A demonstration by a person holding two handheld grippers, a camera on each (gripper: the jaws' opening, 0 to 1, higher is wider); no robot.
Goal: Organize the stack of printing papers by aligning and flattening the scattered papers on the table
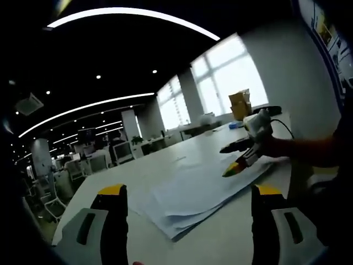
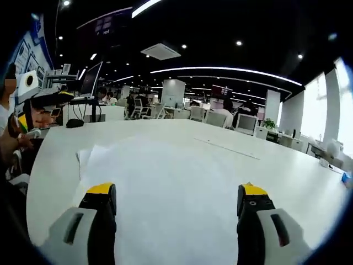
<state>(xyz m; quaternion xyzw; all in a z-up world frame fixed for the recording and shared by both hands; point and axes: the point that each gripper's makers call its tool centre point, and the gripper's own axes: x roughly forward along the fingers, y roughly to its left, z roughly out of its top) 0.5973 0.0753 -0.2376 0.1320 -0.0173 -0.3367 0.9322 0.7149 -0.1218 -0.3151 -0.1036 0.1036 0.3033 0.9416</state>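
Note:
A loose stack of white printing papers lies fanned out on the white table, its sheets out of line at the edges. My left gripper hovers just short of the stack's near edge, jaws wide apart and nothing between them. My right gripper, held by a hand, comes in from the right with its yellow-red tips over the stack's far corner. In the right gripper view the papers spread out beneath my right gripper, which is open and empty. The left gripper shows at the left edge.
A yellow box stands at the far end of the table near the windows. A monitor and a small dark object sit beyond the table's left side. A thin strip lies on the table past the papers. Office chairs stand beyond.

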